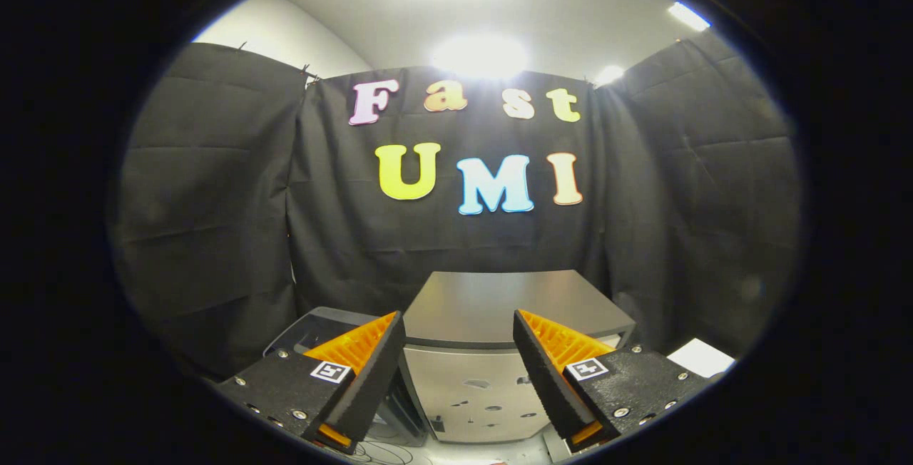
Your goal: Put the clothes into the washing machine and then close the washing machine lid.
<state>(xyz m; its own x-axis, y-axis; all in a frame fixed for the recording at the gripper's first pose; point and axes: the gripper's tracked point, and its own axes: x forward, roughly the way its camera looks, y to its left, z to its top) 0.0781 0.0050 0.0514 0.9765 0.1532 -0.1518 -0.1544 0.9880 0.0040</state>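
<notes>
Two fingers of the gripper (459,351) stand wide apart with nothing between them, held up and level, facing the booth's black cloth wall (214,201). Just beyond the fingers sits a grey boxy unit with a flat top, most likely the washing machine (499,308); its front panel shows below, between the fingers, and the top looks like a lid (492,301) lying flat, though whether it is down I can't say for sure. A darker bin-like thing (314,326) sits just left of it, half hidden by the left finger. No clothes to be seen, so I judge the task barely begun. To do this step well: tilt the gripper down, find the garment, keep the fingers spread until they straddle a fold, then close firmly.
</notes>
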